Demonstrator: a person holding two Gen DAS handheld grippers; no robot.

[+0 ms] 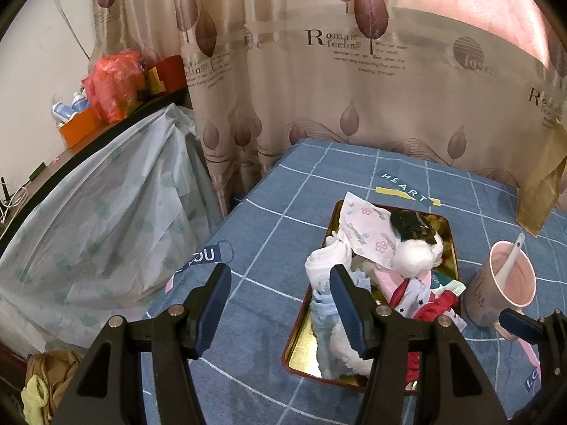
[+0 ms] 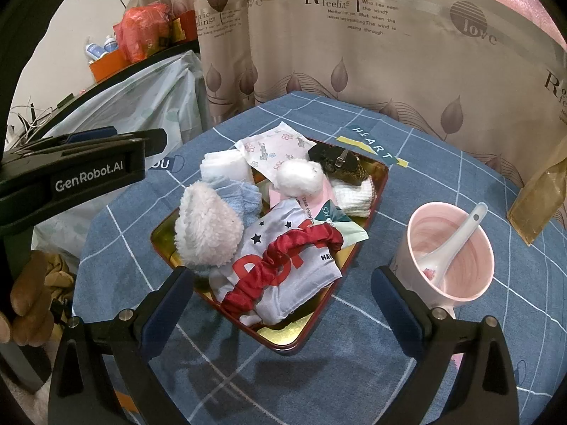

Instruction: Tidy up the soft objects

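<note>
Both grippers — left gripper (image 1: 280,304) and right gripper (image 2: 283,304) — stood wide open, empty. Soft items (image 2: 283,265) sat heaped in the tray (image 2: 283,341) on the worktop. Risk: the mug (image 2: 450,248) just beside — a careless reach could topple it.

Looks like someone's living in this home room: printed leaf curtain (image 2: 354,53) hanging behind a table wearing a blue checked cloth (image 2: 389,347), pink mug (image 2: 450,248) sitting there, cluttered shelf (image 1: 106,106) alongside.

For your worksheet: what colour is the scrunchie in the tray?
Red scrunchie, clearest in the right wrist view.
</note>
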